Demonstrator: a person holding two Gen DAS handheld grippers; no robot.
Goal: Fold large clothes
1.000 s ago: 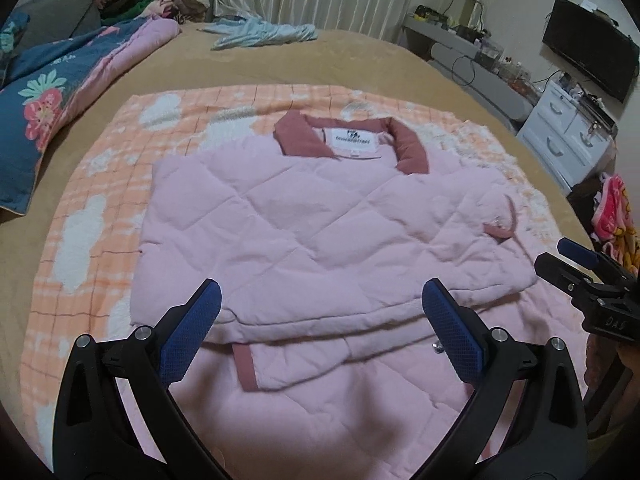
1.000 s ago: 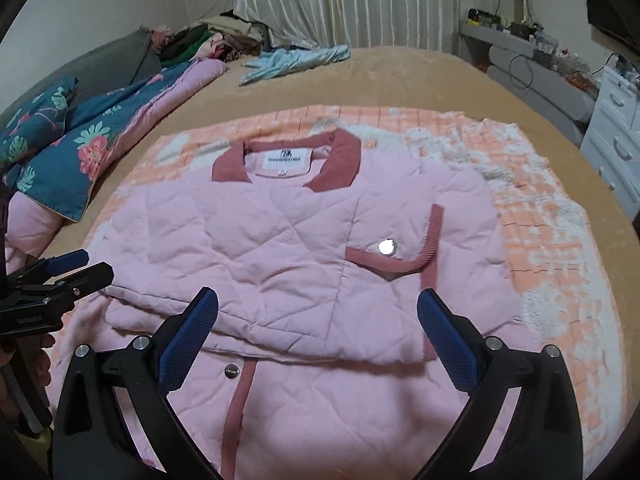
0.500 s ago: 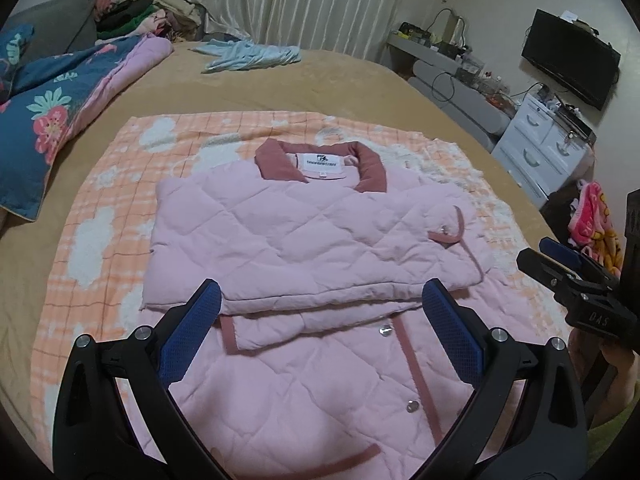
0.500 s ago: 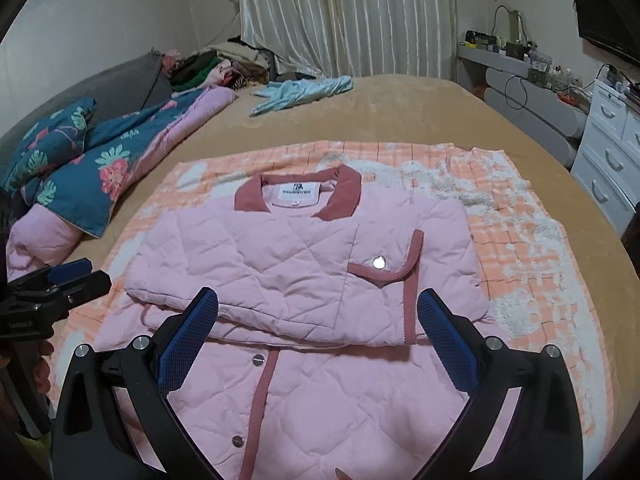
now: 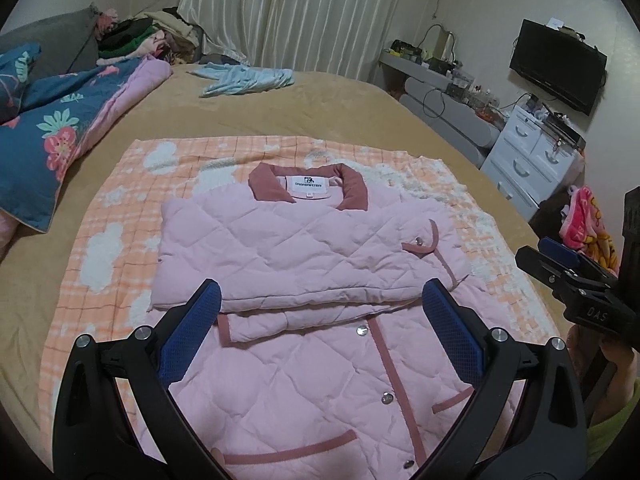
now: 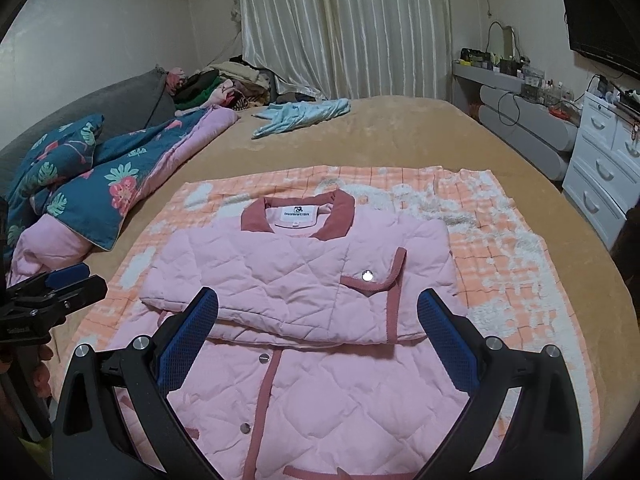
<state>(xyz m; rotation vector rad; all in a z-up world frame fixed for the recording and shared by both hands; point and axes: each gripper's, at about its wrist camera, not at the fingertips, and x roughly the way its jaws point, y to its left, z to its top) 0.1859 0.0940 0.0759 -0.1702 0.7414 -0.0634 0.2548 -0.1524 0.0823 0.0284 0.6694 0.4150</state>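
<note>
At the far left of the left wrist view I see one blue floral quilt [image 5: 48,140] bunched along the edge of the tan bed [image 5: 340,116], and behind it, upper left, a heap of clothes [image 5: 136,36] that I can't count reliably at this distance. One light blue garment [image 5: 244,78] lies alone near the top centre of the bed.

In the middle sits one orange checked blanket [image 5: 108,216], and on it the single pink quilted jacket [image 5: 304,256], collar [image 5: 308,184] toward the curtains [image 5: 288,16]. Both sleeves are folded across the chest, the lower body stretching toward me. I count four snap buttons down the placket in this view, plus one on the chest pocket [image 5: 420,244].

My left gripper [image 5: 320,328] fills the lower frame, its two blue pads spread wide with nothing between them, hovering over the jacket's lower half. At the right edge, the right gripper [image 5: 560,260] pokes in; from here its jaws look nearly together, but I can't be sure at that angle.

In the right wrist view, the left gripper [image 6: 60,284] shows at the left edge, and the right gripper [image 6: 318,328] is plainly spread apart and empty above the jacket [image 6: 304,276]. Far right stands one white drawer unit [image 6: 600,168], with one black television [image 6: 600,28] above it.
</note>
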